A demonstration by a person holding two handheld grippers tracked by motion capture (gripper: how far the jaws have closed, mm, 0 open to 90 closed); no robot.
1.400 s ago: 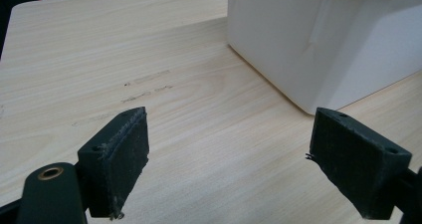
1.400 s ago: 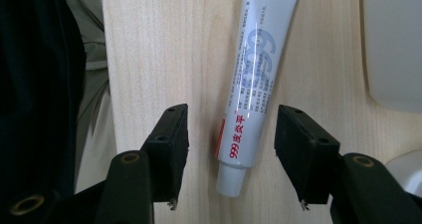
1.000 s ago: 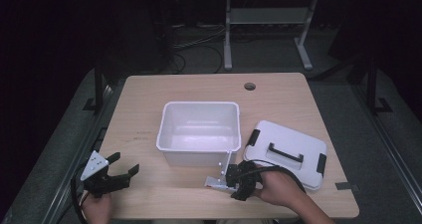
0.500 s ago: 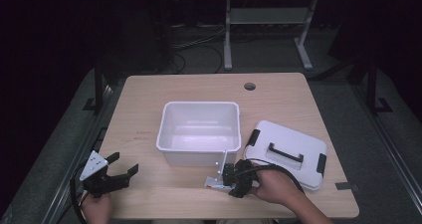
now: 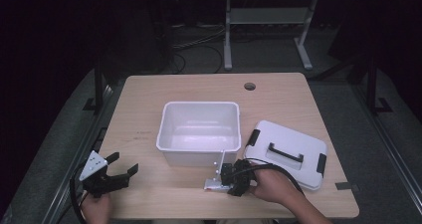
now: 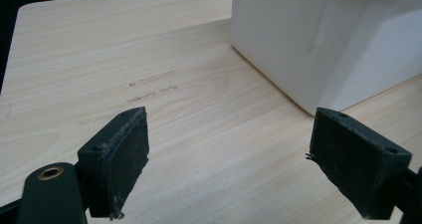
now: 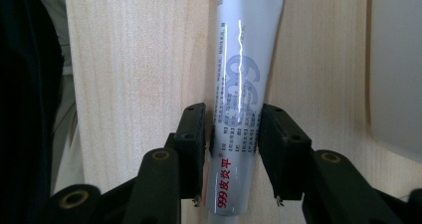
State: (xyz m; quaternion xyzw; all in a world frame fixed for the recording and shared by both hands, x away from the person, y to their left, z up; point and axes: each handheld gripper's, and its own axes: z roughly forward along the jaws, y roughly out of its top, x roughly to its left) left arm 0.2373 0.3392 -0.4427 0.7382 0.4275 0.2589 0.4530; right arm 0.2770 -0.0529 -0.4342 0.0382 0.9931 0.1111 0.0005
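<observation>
A silver-white tube (image 7: 241, 84) with red and blue print lies flat on the wooden table (image 5: 149, 99), just in front of the white bin (image 5: 199, 104). My right gripper (image 7: 233, 129) is shut on it, one black pad pressed to each side of its lower half. From above, the tube (image 5: 215, 185) points left out of the right gripper (image 5: 230, 176), with a hand behind it. My left gripper (image 5: 123, 163) hovers at the table's near left corner, open with nothing between the jaws (image 6: 226, 134); the bin's corner (image 6: 308, 40) stands ahead of it.
The bin's white lid (image 5: 298, 139), with black latches and a black handle, lies flat to the right of the bin. A round cable hole (image 5: 250, 86) sits near the far edge. Bare wood stretches left of the bin.
The right gripper has edged slightly left along the front of the bin, onto the tube. The left gripper has stayed where it was.
</observation>
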